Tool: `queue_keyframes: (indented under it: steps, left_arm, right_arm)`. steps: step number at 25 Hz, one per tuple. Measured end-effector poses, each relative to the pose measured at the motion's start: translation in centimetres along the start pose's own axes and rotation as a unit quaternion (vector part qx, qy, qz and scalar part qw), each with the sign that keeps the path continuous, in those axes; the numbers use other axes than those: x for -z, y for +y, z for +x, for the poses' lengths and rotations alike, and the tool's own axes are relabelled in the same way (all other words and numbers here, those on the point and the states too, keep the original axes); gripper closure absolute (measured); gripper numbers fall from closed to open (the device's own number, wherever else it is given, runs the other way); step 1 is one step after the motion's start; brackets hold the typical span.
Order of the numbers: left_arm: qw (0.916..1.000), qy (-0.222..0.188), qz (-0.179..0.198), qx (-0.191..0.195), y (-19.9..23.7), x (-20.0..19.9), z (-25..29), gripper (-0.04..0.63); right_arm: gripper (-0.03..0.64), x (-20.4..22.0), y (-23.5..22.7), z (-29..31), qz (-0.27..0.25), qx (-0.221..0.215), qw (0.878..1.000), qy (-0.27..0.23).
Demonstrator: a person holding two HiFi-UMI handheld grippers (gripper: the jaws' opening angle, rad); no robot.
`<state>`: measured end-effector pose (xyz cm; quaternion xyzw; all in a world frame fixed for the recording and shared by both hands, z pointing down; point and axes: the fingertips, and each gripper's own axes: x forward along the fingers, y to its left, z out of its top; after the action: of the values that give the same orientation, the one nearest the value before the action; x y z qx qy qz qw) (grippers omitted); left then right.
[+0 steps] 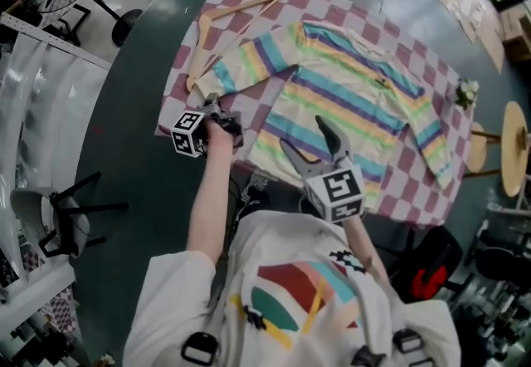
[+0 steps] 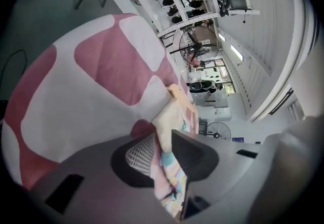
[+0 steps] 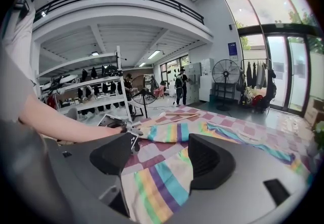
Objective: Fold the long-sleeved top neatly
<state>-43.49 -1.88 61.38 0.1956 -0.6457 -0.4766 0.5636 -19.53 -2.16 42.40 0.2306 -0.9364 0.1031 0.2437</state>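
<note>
A long-sleeved top (image 1: 348,91) with pastel stripes lies flat on a pink-and-white checked cloth (image 1: 332,8), its sleeves spread out to both sides. My left gripper (image 1: 214,104) is at the end of the left sleeve (image 1: 249,62) and is shut on the cuff. In the left gripper view the cuff fabric (image 2: 167,116) is pinched between the pads of the left gripper (image 2: 161,149). My right gripper (image 1: 309,141) stands open over the near hem. In the right gripper view the striped hem (image 3: 157,182) lies below and between the jaws of the right gripper (image 3: 159,159), and nothing is gripped.
A wooden hanger (image 1: 236,10) lies on the cloth's far left corner. The cloth covers part of a dark round table (image 1: 141,66). A small flower sprig (image 1: 467,91) sits at the cloth's right edge, with a wooden stool (image 1: 514,145) beyond it. A chair (image 1: 66,216) stands at the left.
</note>
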Motion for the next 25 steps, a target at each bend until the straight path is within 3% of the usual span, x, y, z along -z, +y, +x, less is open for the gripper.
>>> queue_keyframes:
  steps: [12, 17, 20, 25]
  left_arm:
    - [0.9985, -0.001, 0.047, -0.028, 0.5, -0.7, 0.8, 0.573]
    - [0.9931, -0.013, 0.116, -0.015, -2.0, -1.5, 0.9, 0.580]
    - [0.9833, -0.021, 0.181, 0.010, -5.7, -1.4, 1.3, 0.580]
    - [0.9516, -0.021, 0.301, 0.059, -12.5, 1.2, 1.4, 0.581]
  right_arm:
    - [0.270, 0.4, -0.4, -0.3, 0.013, 0.020, 1.000, -0.002]
    - [0.270, 0.6, -0.4, -1.0, 0.016, 0.019, 1.000, 0.001]
    - [0.270, 0.7, -0.7, -1.4, 0.023, 0.024, 0.999, -0.004]
    - [0.270, 1.2, -1.5, -2.7, 0.038, 0.028, 0.999, -0.013]
